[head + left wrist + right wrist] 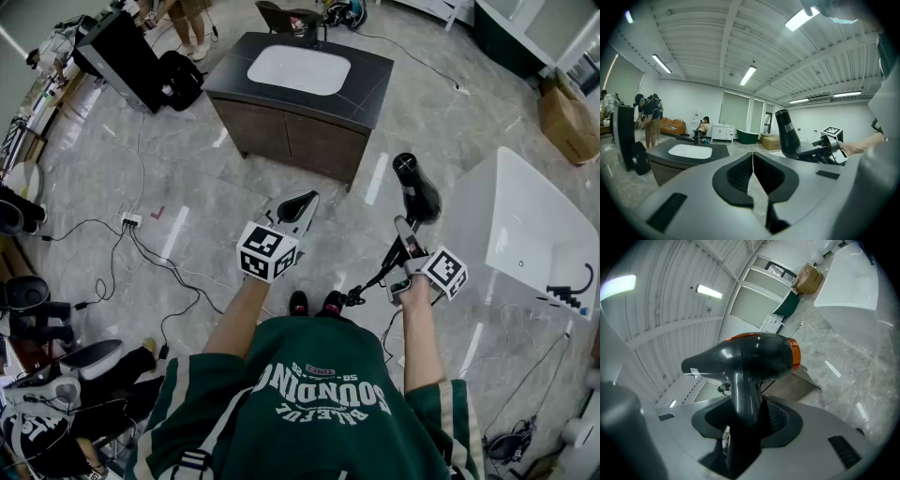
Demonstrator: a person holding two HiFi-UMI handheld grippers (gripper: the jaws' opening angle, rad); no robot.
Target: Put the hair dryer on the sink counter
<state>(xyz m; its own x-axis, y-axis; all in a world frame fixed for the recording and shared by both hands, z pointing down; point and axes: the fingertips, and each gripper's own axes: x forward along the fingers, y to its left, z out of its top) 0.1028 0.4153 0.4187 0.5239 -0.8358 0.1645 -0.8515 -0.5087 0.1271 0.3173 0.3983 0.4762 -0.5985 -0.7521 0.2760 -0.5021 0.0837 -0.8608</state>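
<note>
A black hair dryer (416, 190) with an orange rear ring (795, 354) is held in the air by its handle (746, 401) in my right gripper (405, 238), whose jaws are shut on it. In the left gripper view the hair dryer (788, 137) shows at the right. My left gripper (298, 208) is shut with nothing in it, its pads (740, 173) touching, and it points toward the sink counter. The dark sink counter (366, 84) with a white basin (298, 69) stands ahead on a brown cabinet, some way off from both grippers.
A white bathtub (539, 234) stands at the right. Cables and a power strip (131, 220) lie on the marble floor at the left. A black case (127, 58) and bag stand left of the counter. Cardboard boxes (567, 122) sit far right. People stand far left (649, 117).
</note>
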